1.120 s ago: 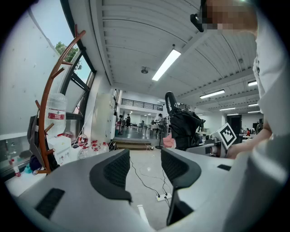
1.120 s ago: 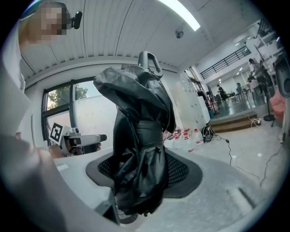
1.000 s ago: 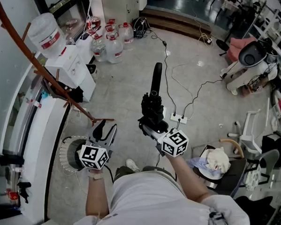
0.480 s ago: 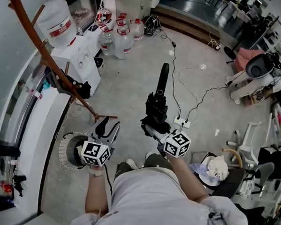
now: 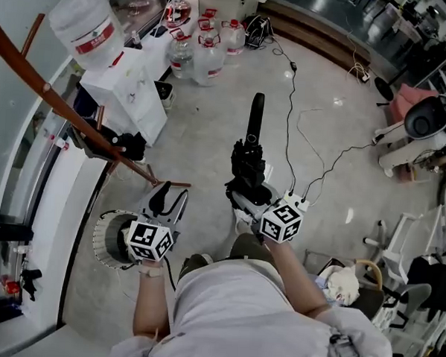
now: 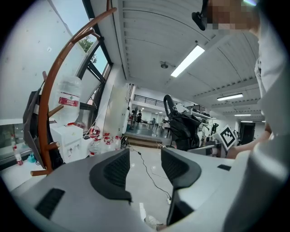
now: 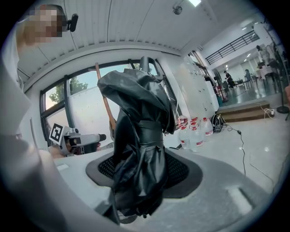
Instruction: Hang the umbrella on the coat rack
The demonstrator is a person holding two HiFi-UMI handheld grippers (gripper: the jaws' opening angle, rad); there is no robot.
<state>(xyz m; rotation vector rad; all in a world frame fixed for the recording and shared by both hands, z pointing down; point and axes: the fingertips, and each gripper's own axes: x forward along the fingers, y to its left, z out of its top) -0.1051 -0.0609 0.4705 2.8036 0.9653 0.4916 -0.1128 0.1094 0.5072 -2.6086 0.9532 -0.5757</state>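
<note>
Grey floor, furled black umbrella clamped in right tool; left tool gaping, empty.

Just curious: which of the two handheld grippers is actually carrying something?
The right gripper: its jaws are clamped on the folded black umbrella. The left gripper has open jaws with nothing between them.

The person turned slightly left; the right gripper swung the umbrella more toward the far water bottles, and the left gripper swung along with it.
</note>
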